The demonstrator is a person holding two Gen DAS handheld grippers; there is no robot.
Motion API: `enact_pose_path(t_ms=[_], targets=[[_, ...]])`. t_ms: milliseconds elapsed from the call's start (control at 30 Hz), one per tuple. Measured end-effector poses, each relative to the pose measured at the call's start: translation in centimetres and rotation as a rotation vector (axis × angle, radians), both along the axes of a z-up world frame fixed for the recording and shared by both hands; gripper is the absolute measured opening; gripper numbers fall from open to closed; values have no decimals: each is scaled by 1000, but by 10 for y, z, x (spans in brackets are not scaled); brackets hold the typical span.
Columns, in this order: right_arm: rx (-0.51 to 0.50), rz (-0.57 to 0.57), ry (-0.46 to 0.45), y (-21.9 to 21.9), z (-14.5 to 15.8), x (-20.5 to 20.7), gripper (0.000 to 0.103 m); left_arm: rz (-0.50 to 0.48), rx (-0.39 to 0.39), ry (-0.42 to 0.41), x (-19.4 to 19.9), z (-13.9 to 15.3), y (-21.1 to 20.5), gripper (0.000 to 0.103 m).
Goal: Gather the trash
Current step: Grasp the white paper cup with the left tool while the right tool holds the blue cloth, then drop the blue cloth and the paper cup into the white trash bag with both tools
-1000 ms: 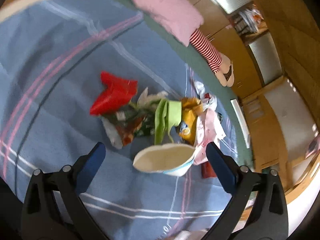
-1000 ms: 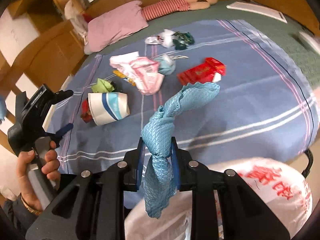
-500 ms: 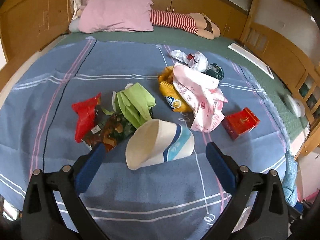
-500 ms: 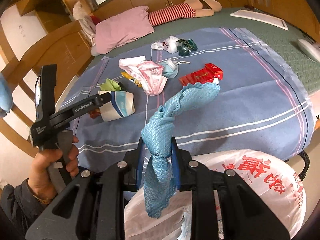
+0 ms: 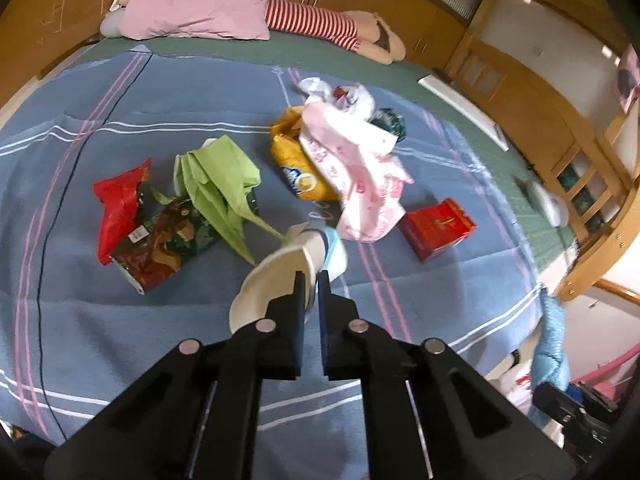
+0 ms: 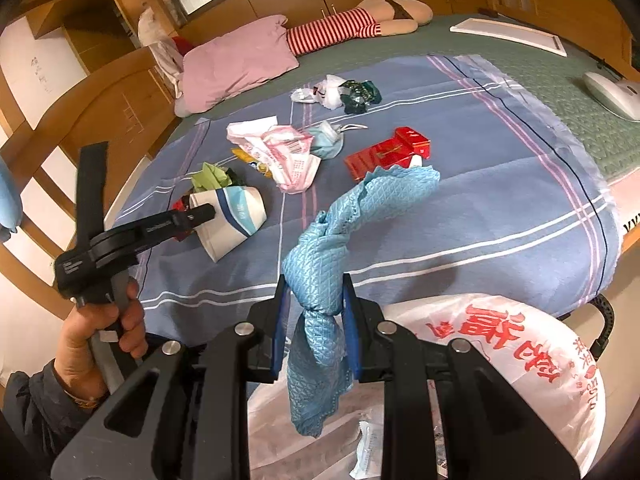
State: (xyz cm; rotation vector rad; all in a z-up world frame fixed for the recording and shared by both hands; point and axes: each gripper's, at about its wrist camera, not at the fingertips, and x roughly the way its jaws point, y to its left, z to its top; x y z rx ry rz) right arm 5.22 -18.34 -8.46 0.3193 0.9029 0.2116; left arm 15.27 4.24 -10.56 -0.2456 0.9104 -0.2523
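A white paper cup [image 5: 276, 276] with a blue band lies on its side on the blue striped sheet [image 5: 120, 320]. My left gripper [image 5: 311, 280] is closing its jaws, and the cup's rim is pinched between the pads. The right wrist view shows the same grip, with the left gripper [image 6: 204, 214] at the cup [image 6: 236, 216]. My right gripper [image 6: 314, 284] is shut on a light blue cloth [image 6: 360, 208], above a white plastic bag [image 6: 520, 344] with red characters. Past the cup lie a red packet [image 5: 116, 204], a green wrapper [image 5: 216, 176], a yellow bag [image 5: 296, 164] and a red box [image 5: 438, 228].
A pink-printed plastic bag [image 5: 360, 184] and a dark snack bag [image 5: 168, 240] lie among the litter. A pink pillow [image 5: 192, 4] and a striped doll [image 5: 320, 24] rest at the head of the bed. Wooden bed rails [image 5: 592, 208] run along the right side.
The left gripper's jaws have gone from wide open to closed on the cup's rim, after the view rolled level and moved in. The right gripper still holds the blue cloth.
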Motion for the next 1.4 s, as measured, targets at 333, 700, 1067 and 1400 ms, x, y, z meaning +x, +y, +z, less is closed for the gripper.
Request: enact_pose_path(t_ms=[333, 700, 1067, 1400], targets=[[-24, -14, -16, -4, 4, -2, 26, 33, 26, -71, -9, 13, 0, 5], [-41, 0, -9, 4, 5, 1, 26, -21, 127, 61, 3, -13, -15, 9], [-81, -13, -32, 9, 10, -1, 26, 17, 54, -139, -23, 24, -2, 4], [-96, -4, -82, -7, 36, -19, 26, -5, -156, -261, -82, 74, 21, 4]])
